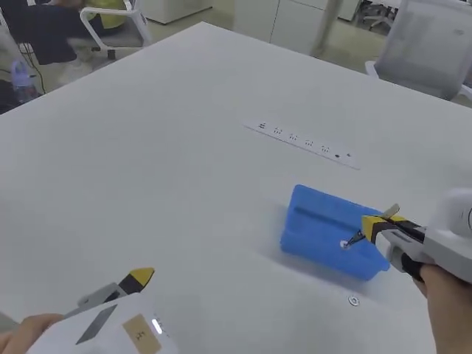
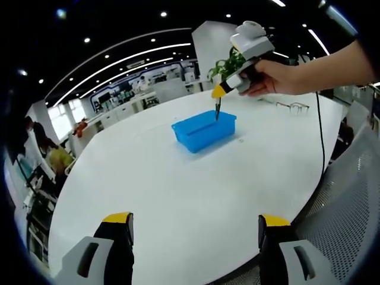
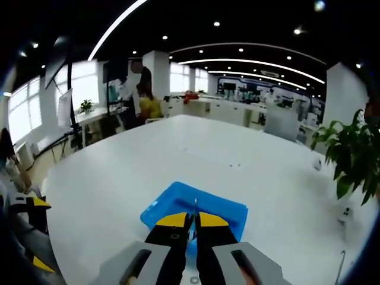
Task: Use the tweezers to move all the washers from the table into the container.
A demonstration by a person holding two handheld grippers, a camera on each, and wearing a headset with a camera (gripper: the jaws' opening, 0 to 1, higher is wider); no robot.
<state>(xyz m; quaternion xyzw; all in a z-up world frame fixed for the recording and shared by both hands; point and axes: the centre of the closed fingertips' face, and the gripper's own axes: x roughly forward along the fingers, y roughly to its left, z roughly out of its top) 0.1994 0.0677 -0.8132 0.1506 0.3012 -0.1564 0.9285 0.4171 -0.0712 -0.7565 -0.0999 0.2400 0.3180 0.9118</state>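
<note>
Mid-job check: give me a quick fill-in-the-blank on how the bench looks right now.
1. The container is coloured ____.
2. The right gripper is shut on the ____.
3. The jaws of the left gripper stand ____.
4. One washer lies on the ____, near the container.
Missing words: blue; tweezers; open; table.

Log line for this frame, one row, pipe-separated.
right claw: shut on tweezers, tip over blue container | left claw: open, empty | washer: on table beside blue container
</note>
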